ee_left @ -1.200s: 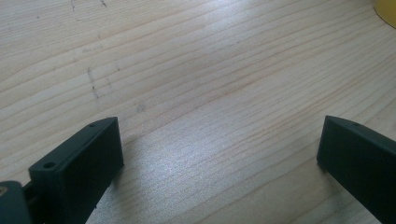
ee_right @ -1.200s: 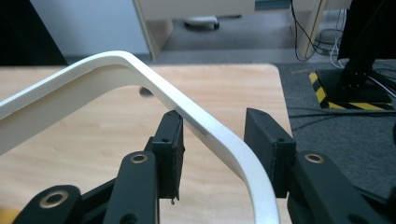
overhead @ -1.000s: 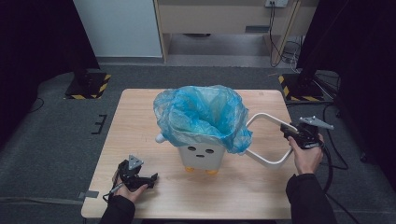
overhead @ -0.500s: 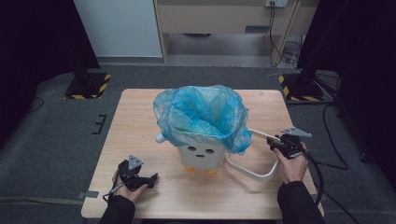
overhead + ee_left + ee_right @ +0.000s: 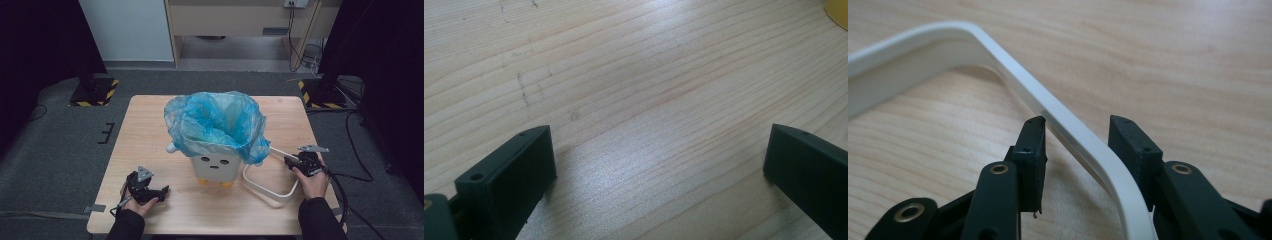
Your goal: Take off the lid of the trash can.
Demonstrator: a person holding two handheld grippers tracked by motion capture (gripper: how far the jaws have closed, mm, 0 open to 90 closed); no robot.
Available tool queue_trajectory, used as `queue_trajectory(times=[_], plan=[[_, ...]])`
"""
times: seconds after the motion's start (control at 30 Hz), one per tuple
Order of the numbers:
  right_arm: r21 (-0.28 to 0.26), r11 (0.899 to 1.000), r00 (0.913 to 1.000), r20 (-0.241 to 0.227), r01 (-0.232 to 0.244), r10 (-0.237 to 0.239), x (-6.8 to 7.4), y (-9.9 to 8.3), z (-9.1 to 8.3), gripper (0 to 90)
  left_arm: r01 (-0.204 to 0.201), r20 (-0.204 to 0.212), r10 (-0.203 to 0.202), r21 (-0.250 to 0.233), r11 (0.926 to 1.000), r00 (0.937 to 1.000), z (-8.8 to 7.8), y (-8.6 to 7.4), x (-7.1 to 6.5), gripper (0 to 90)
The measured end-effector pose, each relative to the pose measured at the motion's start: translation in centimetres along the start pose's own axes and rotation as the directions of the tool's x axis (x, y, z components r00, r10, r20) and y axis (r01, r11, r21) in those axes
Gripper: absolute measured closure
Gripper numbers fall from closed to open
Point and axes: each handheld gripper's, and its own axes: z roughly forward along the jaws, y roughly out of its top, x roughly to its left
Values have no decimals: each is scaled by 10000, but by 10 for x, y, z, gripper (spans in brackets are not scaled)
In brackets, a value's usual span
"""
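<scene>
We see the bin [image 5: 216,167] standing mid-table [image 5: 150,125], a bag [image 5: 215,122] lining it and spilling over its rim. To its right the frame [image 5: 270,187] lies on the table (one end tucked behind the bag). The left gripper [image 5: 150,192] sits near the front edge, the right gripper [image 5: 292,161] astride the frame's far side.

A pale wooden bench [image 5: 150,130] stands on grey carpet [image 5: 60,150], with two black stands on yellow-striped bases [image 5: 95,92] beyond its far corners, a white panel [image 5: 125,30] and cables [image 5: 305,50] behind.
</scene>
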Motion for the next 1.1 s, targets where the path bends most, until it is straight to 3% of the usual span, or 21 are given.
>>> queue_trajectory(times=[0.3,0.43,0.57,0.7,0.83,1.0,1.1], plan=[[86,9997,9994,257,218,-221,2,-4,5,593,6,1,-6,-3,10000,10000,0,0,0,0],[183,9996,9989,394,230,-237,2,-4,4,477,21,12,-21,-49,10000,10000,0,0,0,0],[172,9990,9987,289,407,-412,2,-4,0,445,67,-9,-67,-60,10000,10000,-1,0,2,28],[-442,9987,9996,102,267,-263,5,1,-9,433,129,-11,-129,27,9999,9999,-5,1,5,107],[-1342,9908,9996,-193,159,-187,11,12,-24,431,559,-229,-561,-110,9984,9982,-11,3,9,167],[-2320,9725,9973,-636,219,-376,21,27,-43,397,956,-475,-1020,-1212,9880,9937,-28,11,14,182],[-2855,9582,9956,-937,-183,-89,24,34,-55,375,1201,-391,-1302,-1978,9729,9907,-39,19,16,182]])
